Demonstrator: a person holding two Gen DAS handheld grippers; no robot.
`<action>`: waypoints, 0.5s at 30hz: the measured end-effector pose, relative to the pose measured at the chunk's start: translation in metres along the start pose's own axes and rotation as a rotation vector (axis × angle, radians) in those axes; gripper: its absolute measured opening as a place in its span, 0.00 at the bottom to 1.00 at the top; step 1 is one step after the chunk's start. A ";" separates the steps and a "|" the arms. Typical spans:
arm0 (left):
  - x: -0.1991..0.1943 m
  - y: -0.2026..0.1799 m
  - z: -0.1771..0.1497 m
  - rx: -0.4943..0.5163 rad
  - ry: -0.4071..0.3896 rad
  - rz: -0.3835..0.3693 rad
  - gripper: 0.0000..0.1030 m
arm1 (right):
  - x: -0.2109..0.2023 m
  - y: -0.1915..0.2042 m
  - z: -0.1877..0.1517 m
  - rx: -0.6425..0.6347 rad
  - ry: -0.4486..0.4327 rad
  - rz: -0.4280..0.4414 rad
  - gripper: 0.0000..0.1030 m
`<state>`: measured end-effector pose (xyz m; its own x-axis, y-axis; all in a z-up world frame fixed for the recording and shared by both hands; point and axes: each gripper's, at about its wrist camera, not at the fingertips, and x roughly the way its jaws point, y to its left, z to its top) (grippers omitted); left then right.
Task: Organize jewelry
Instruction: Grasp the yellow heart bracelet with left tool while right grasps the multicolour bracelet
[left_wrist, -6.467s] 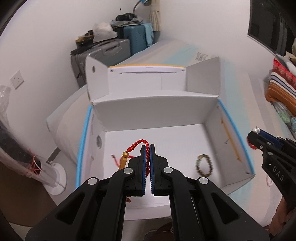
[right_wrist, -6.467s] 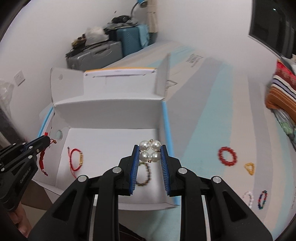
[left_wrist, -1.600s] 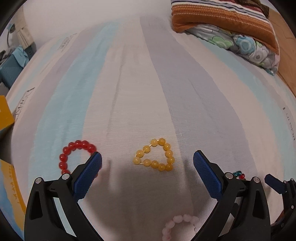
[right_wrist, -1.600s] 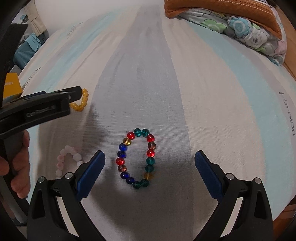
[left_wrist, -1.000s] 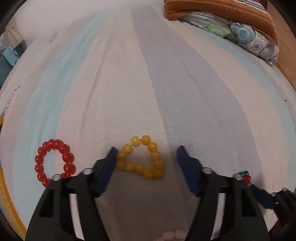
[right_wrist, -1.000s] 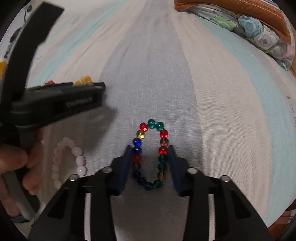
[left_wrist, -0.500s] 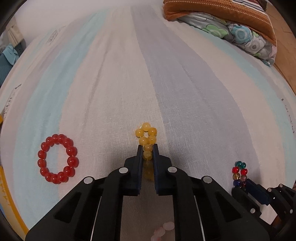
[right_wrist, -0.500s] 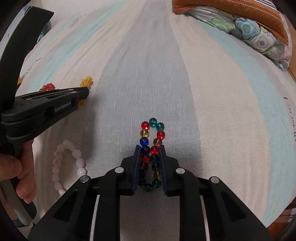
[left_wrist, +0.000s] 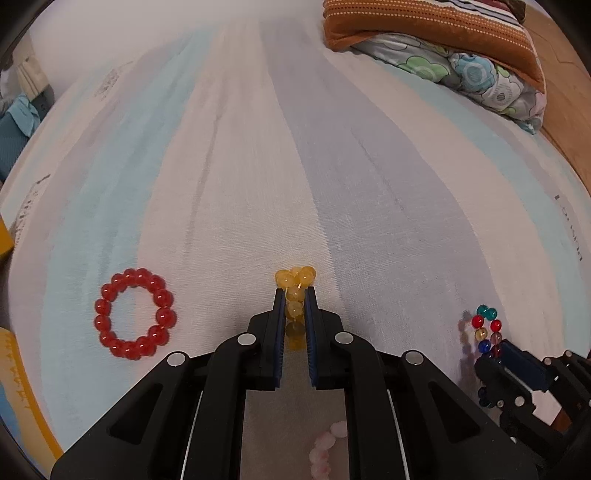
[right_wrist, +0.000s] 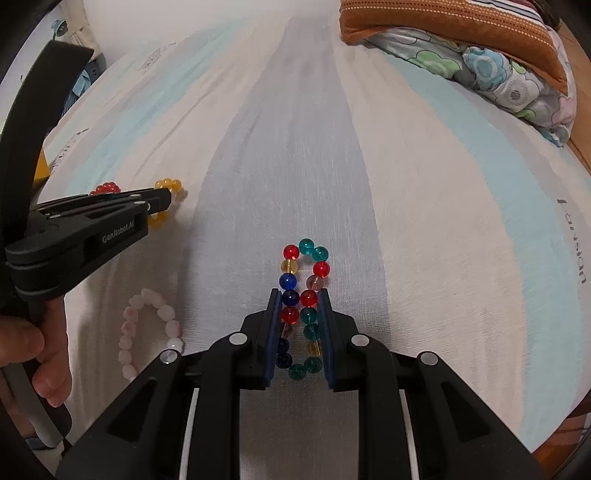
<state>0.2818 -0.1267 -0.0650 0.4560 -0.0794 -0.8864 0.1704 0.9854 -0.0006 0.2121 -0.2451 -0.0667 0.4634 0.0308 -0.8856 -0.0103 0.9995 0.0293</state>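
Observation:
My left gripper (left_wrist: 294, 295) is shut on the yellow bead bracelet (left_wrist: 295, 277), squeezed flat between the pads on the striped bed sheet (left_wrist: 332, 166); it also shows in the right wrist view (right_wrist: 168, 184). My right gripper (right_wrist: 298, 299) is shut on the multicoloured bead bracelet (right_wrist: 303, 258), pinched narrow between the pads; it also shows in the left wrist view (left_wrist: 484, 325). A red bead bracelet (left_wrist: 133, 314) lies loose to the left. A pink bead bracelet (right_wrist: 147, 325) lies between the two grippers.
Folded quilts and a striped orange blanket (left_wrist: 443, 33) lie at the far right of the bed. A yellow box edge (left_wrist: 22, 387) shows at the left. The bed's right edge drops to a wooden floor (left_wrist: 565, 92).
Both grippers came from the white box to the bed, opened wide over the bracelets, then closed. The left now pinches the yellow bracelet, the right the multicoloured one.

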 end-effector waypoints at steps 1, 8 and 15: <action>-0.003 0.002 0.000 -0.004 -0.003 -0.003 0.09 | -0.004 0.001 0.000 -0.003 -0.008 -0.004 0.18; -0.028 0.004 0.001 -0.010 -0.026 0.010 0.09 | -0.020 0.001 0.006 0.001 -0.038 -0.012 0.18; -0.052 -0.004 -0.002 -0.013 -0.047 0.000 0.09 | -0.038 -0.004 0.007 0.016 -0.069 -0.033 0.18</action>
<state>0.2562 -0.1259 -0.0201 0.4962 -0.0860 -0.8639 0.1588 0.9873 -0.0071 0.2009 -0.2498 -0.0293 0.5230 -0.0029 -0.8523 0.0200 0.9998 0.0088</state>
